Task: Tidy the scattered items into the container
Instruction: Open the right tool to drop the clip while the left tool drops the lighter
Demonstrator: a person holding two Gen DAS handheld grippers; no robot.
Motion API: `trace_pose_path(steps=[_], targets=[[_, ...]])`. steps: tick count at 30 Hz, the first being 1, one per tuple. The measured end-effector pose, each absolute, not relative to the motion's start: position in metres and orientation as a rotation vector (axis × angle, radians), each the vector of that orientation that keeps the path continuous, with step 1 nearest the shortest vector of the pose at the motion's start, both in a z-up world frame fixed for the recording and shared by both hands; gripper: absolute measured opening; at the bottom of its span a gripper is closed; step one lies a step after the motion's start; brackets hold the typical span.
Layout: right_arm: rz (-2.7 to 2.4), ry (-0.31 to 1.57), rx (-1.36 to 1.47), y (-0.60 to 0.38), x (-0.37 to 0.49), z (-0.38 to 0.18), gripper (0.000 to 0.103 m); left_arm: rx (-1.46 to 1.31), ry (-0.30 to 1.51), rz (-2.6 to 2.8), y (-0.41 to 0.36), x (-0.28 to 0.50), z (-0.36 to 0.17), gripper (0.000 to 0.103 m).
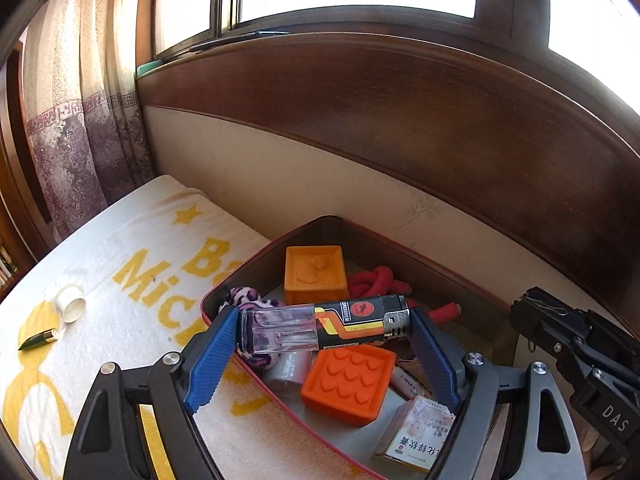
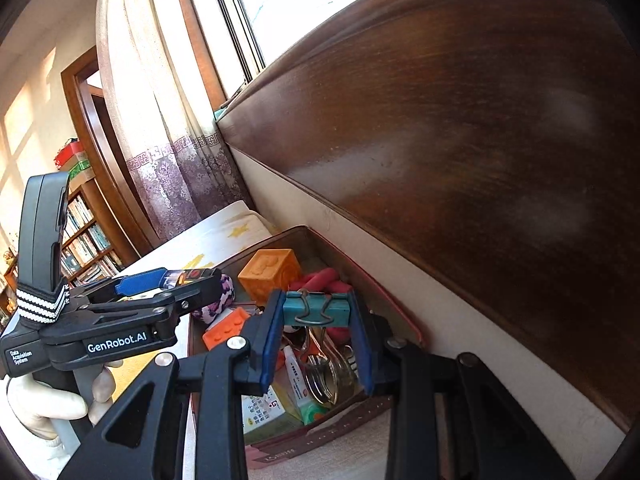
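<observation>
Left view: lighter [image 1: 324, 326]; right view: binder clip [image 2: 316, 307].

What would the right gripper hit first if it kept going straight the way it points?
Likely the spoons lying in the box, just beyond the binder clip that the right gripper holds; depth is hard to judge.

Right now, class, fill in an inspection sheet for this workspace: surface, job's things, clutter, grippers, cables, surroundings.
Surface: white towel with yellow lettering over a bed.
Job's things: red-rimmed open box holds two orange embossed rubber blocks, red foam rollers and a small medicine carton.
Clutter: white plastic cap and green-tipped lipstick tube lie on the towel.
Grippers: left gripper holds a black-and-clear lighter above the box; right gripper holds a teal binder clip.
Cables: nothing seen.
Surroundings: wooden headboard, patterned curtain, window.
</observation>
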State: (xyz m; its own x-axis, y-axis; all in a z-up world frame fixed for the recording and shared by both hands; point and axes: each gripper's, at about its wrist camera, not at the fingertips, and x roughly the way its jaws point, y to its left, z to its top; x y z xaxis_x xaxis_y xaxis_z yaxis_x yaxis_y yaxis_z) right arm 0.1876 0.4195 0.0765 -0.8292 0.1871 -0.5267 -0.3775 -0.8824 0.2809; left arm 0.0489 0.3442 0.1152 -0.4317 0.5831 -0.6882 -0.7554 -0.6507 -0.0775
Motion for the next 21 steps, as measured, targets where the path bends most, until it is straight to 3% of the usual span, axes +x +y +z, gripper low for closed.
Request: trace_pose_path(steps=[7, 14, 21], targets=[[2.681, 0.575, -0.75, 0.425, 0.181, 0.069, 0.037, -0.952, 0.258, 2.057, 0.358, 0.039, 0.111, 0.086], [2.665, 0.595, -0.763, 0.427, 0.18, 0.063, 0.062, -1.038, 0.209, 2.073, 0.346, 0.027, 0.097, 0.086], [2.676, 0.573, -0.784, 0.42, 0.176, 0.061, 0.062, -1.03, 0.191, 2.1, 0.331, 0.025, 0.1, 0.086]])
